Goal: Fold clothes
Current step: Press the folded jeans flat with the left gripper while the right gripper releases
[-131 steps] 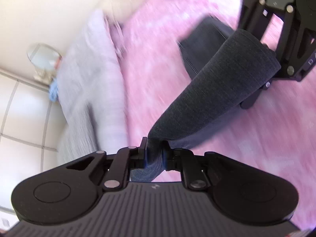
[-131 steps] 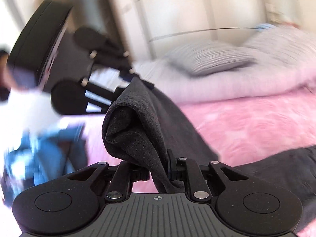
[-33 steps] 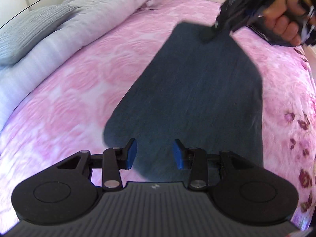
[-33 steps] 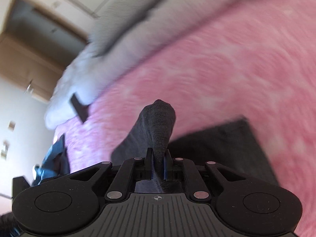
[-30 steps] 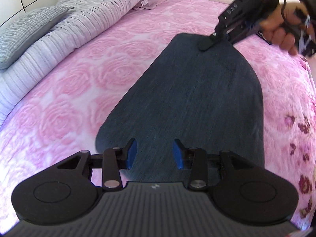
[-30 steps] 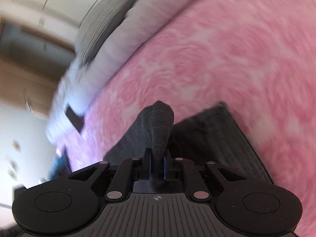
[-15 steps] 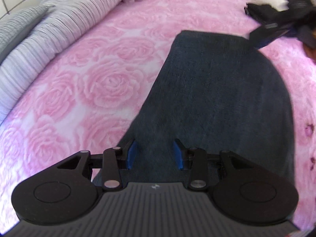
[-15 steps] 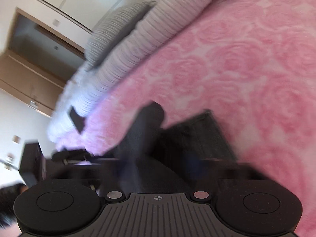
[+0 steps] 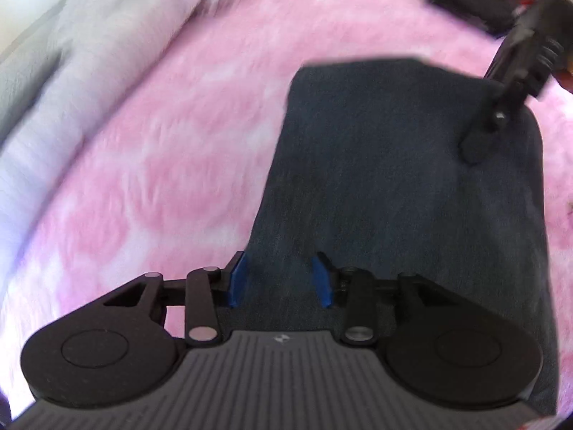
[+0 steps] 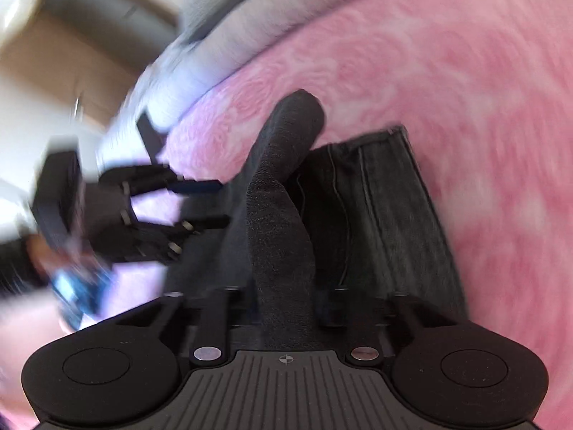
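Since a second ago the dark garment [image 9: 404,186] has gone from hanging between the two tools to lying flat on the pink bedspread [image 9: 161,136], and the right gripper [image 10: 286,301] has sprung its jaws wide and begun drawing them in again. A raised ridge of the cloth stands between those jaws in the right wrist view; blur hides whether the pads press on it, so a grip cannot be told. That hump probably remains because the cloth was pinched there and has not settled.

At the near edge of the garment, the left gripper [image 9: 279,279] hovers with its jaws apart and nothing between them, likely placed to smooth or take the hem for the next fold. Grey bedding [image 9: 89,53] is bunched along the far side of the bed, clear of the folding area.
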Demonstrator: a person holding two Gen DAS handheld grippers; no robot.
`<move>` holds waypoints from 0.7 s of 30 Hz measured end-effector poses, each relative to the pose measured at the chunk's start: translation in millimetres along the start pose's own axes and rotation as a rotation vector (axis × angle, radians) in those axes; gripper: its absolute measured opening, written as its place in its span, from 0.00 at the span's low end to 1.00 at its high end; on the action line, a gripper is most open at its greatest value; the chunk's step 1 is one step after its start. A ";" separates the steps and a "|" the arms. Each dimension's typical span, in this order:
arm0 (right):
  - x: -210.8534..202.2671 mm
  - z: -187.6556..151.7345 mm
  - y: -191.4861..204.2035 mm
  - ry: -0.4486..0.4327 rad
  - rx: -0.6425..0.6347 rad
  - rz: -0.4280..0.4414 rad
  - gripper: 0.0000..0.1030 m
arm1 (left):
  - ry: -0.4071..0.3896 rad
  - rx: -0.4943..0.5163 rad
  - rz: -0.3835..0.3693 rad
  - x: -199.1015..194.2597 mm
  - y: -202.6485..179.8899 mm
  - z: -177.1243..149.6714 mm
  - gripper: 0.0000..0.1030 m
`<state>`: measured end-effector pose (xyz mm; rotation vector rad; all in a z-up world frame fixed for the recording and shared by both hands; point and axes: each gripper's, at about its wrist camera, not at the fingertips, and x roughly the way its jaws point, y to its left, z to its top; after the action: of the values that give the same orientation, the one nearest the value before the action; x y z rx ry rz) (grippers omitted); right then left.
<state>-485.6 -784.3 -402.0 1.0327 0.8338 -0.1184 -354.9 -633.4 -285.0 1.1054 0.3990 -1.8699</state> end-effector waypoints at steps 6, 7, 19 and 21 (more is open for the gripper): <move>-10.2 -17.4 -35.5 -0.018 0.270 -0.063 0.19 | 0.028 0.062 -0.039 30.9 -23.3 23.5 0.34; -9.3 -20.1 -40.5 -0.027 0.287 -0.054 0.19 | 0.036 0.058 -0.040 34.4 -23.8 24.5 0.34; -70.6 -46.5 37.8 -0.419 -0.133 -0.257 0.27 | -0.084 -0.007 -0.089 21.1 -20.2 53.5 0.33; -62.0 -51.5 50.3 -0.436 -0.229 -0.211 0.27 | -0.061 0.012 -0.097 38.1 -23.1 60.9 0.33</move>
<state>-534.3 -734.1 -337.8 0.6665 0.5394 -0.4041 -413.8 -680.6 -286.5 1.0501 0.4137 -1.9882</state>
